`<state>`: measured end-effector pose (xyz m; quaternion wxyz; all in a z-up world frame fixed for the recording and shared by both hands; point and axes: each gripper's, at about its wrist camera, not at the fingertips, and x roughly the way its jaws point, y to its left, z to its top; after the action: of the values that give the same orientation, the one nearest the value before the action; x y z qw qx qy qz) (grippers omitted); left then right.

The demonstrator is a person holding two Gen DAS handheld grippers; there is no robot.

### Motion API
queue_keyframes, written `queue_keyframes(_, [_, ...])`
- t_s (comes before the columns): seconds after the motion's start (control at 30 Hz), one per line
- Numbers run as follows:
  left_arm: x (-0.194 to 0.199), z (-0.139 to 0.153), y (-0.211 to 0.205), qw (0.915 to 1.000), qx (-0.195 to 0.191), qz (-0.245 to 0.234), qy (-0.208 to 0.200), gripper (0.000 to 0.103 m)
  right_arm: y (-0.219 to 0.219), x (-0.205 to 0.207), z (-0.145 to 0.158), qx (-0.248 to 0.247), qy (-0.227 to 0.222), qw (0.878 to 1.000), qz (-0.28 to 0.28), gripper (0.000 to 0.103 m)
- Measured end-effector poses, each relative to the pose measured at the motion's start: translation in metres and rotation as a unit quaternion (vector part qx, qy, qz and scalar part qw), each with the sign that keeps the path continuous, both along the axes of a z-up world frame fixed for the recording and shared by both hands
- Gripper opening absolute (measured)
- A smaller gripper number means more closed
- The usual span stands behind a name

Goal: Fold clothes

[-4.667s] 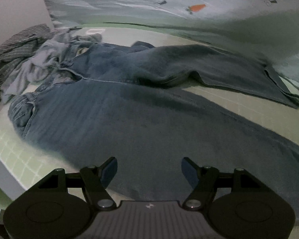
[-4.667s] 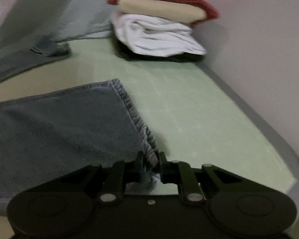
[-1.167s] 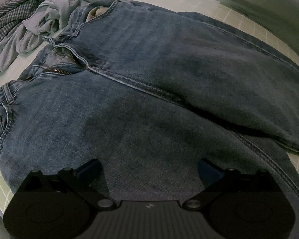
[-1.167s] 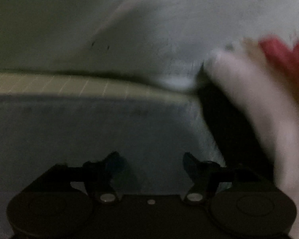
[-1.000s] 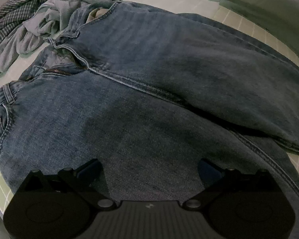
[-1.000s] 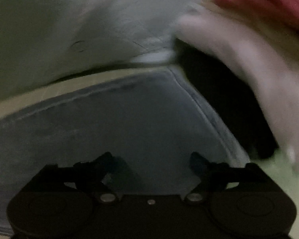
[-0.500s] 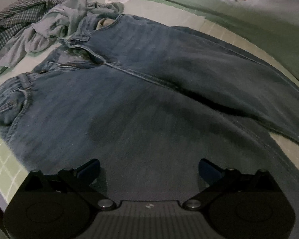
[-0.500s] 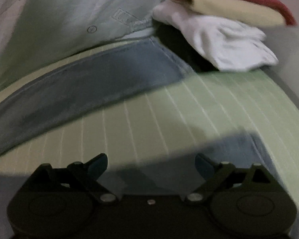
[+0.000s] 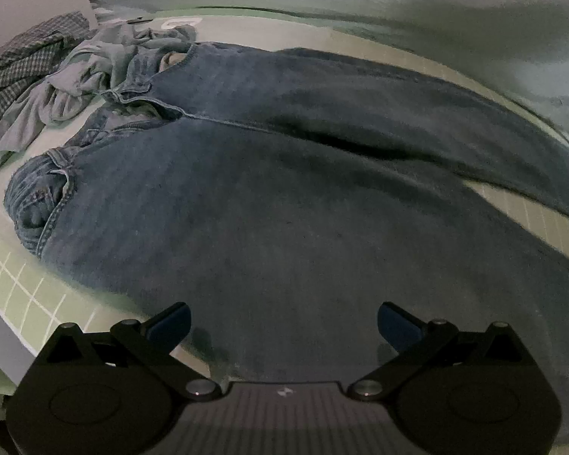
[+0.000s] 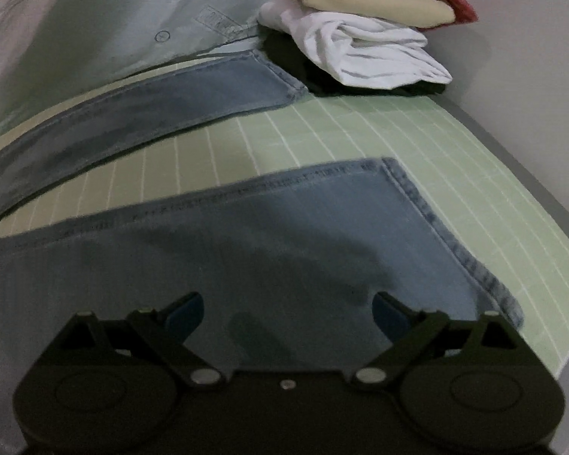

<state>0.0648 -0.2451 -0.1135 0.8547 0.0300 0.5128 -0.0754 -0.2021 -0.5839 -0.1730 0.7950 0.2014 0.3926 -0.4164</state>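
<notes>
Your jeans (image 9: 284,197) lie spread flat on the green gridded mat (image 10: 360,136), both legs apart in a narrow V with a wedge of bare mat between them. The waistband sits toward the mat's left end, bunched against a heap of unfolded clothes (image 9: 76,76); the hems reach the right end, the far one just beside the folded stack (image 10: 368,26) in the far right corner. Laid out this way, the legs are probably ready to be brought one onto the other.

Your left gripper (image 9: 283,320) hovers over the near leg's thigh, close to the near edge of the mat, fingers spread wide and holding nothing. Your right gripper (image 10: 287,313) is likewise released and empty, above the same leg not far from its hem (image 10: 447,239). With both tools over the near leg and spaced along it, you seem set to pinch its near edge at two places so the denim lifts evenly

Judging from the layout, no fold is made yet. Denim is heavy and stiff; a shallow bite may slip, and the far hem lies close enough to that stack to disturb it
</notes>
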Motion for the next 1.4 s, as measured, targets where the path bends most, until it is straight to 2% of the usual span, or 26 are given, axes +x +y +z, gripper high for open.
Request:
queue_keyframes(0.2, [-0.019,-0.008,0.000,0.9998,-0.001,-0.010,0.015,0.103,0.009,-0.034,-0.005,0.028,-0.009,0.999,-0.019,0.097])
queue_keyframes(0.3, [-0.025,-0.010,0.003,0.9997,-0.001,-0.012,0.022,0.103,0.015,-0.047,-0.005,0.037,-0.023,0.999,-0.024,0.098])
queue_keyframes(0.4, [-0.029,-0.009,0.005,0.9997,0.001,-0.013,0.022,0.103,0.017,-0.060,-0.006,0.070,-0.045,0.996,-0.045,0.098])
queue_keyframes(0.5, [-0.031,-0.010,0.009,0.9997,0.000,-0.012,0.022,0.103,0.018,-0.073,-0.010,0.113,-0.091,0.987,-0.072,0.100])
queue_keyframes(0.73, [-0.029,-0.009,0.025,0.9996,-0.010,0.001,0.028,0.103,0.019,-0.079,-0.018,0.174,-0.172,0.964,-0.107,0.103])
queue_keyframes(0.87, [-0.023,-0.008,0.044,0.9992,-0.012,0.023,0.030,0.103,0.019,-0.077,-0.021,0.202,-0.209,0.948,-0.126,0.103])
queue_keyframes(0.93, [-0.018,-0.009,0.061,0.9980,-0.025,0.046,0.037,0.103,0.020,-0.076,-0.022,0.216,-0.228,0.940,-0.135,0.103])
queue_keyframes(1.17, [0.004,-0.019,0.125,0.9833,-0.076,0.158,0.050,0.102,0.020,-0.069,-0.025,0.244,-0.266,0.916,-0.175,0.103])
queue_keyframes(1.3, [0.016,-0.018,0.162,0.9707,-0.102,0.215,0.034,0.095,0.017,-0.073,-0.030,0.269,-0.304,0.890,-0.210,0.103])
queue_keyframes(1.4, [0.022,-0.019,0.192,0.9572,-0.122,0.262,0.020,0.088,0.016,-0.077,-0.034,0.279,-0.327,0.869,-0.244,0.103])
